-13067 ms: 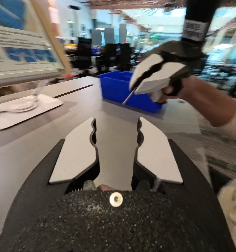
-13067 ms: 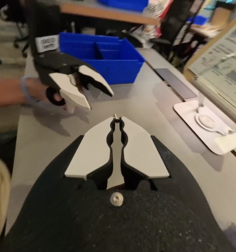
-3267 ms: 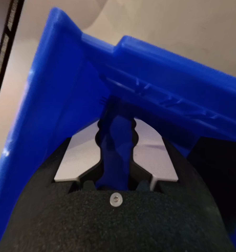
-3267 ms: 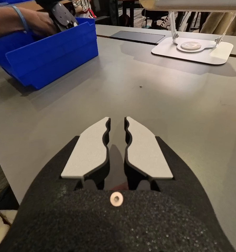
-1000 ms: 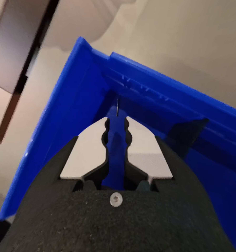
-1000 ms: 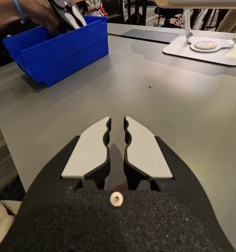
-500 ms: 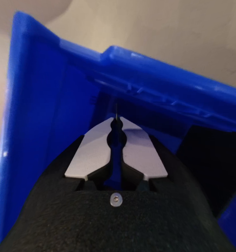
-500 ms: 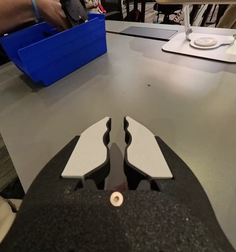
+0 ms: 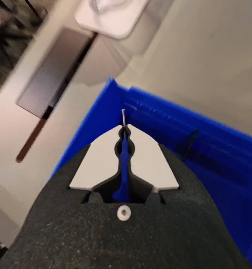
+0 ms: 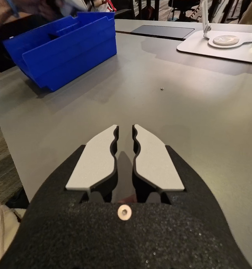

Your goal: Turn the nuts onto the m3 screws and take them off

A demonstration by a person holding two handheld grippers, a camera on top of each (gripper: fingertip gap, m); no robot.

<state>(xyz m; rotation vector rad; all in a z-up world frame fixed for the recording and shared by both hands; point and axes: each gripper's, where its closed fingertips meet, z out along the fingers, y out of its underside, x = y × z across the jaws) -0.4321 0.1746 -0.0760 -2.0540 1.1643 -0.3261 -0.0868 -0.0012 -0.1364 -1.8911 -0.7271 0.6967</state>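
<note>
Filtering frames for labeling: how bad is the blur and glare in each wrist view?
Left wrist view: heavy motion blur on the table and blue bin, yet the left claw and its pinched screw stay sharp. Right wrist view: mostly crisp, the nut readable and the right claw sharp; blur only on the hand at the top left corner, soft glare on the table.

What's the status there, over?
Left tool shut on thin silver screw above blue plastic bin. Right tool open, empty. Tiny metal nut on grey table, unobstructed.
</note>
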